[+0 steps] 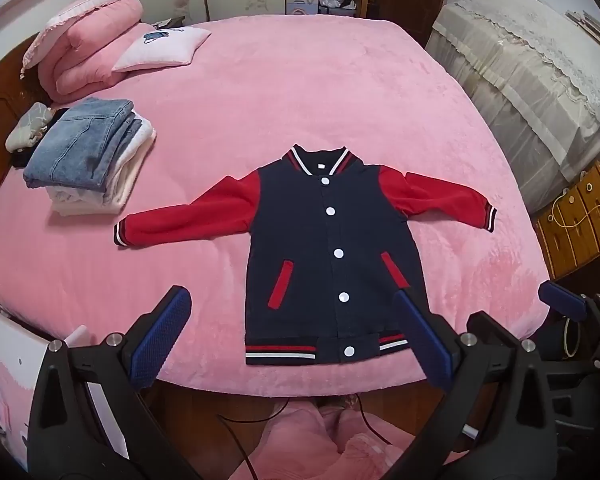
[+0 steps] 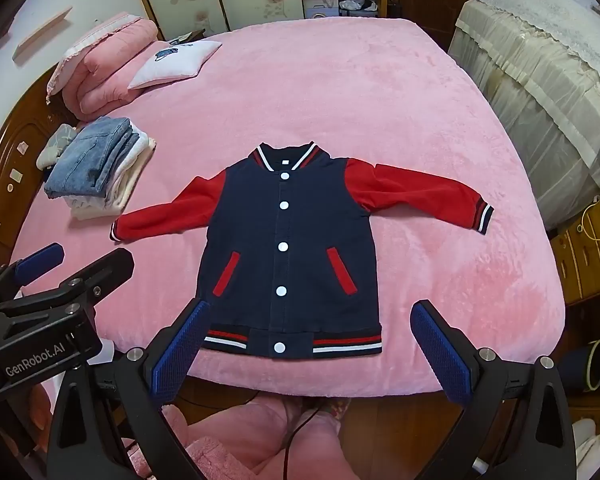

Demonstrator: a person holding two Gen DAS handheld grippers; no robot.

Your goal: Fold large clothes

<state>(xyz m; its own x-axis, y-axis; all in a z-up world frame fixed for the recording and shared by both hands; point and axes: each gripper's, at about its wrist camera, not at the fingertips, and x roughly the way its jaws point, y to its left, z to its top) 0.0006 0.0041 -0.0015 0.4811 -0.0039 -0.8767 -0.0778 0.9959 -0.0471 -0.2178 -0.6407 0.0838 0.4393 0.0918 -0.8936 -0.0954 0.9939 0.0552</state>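
Jacket [image 1: 332, 248] lies flat and face-up on the pink bed [image 1: 340, 92], near the foot edge, buttoned, collar pointing away from the cameras. Navy body, red sleeves, white buttons down the front, striped hem closest to both grippers. Both sleeves are spread out sideways; the left cuff [image 1: 120, 234] ends near the stack of folded clothes [image 1: 88, 160], not touching it. The right cuff [image 2: 485, 218] sits toward the bed's right edge.

Left gripper [image 1: 292, 340]: fingers wide apart, holding nothing, hovering at the foot of the bed in front of the hem. In its own view its right finger [image 1: 420, 336] overlaps the hem's right corner; contact can't be confirmed.

Right gripper [image 2: 308, 356]: fingers also spread wide, empty, straddling the hem from this view. Its left finger [image 2: 180, 352] overlaps the hem's left corner; touching or not is unclear.

The two grippers sit side by side; each shows at the edge of the other's view.

Stack has jeans on top, white items under. Pink folded quilt [image 1: 92, 48] and small white pillow [image 1: 162, 50] at the head-left of the bed, well apart from the jacket.
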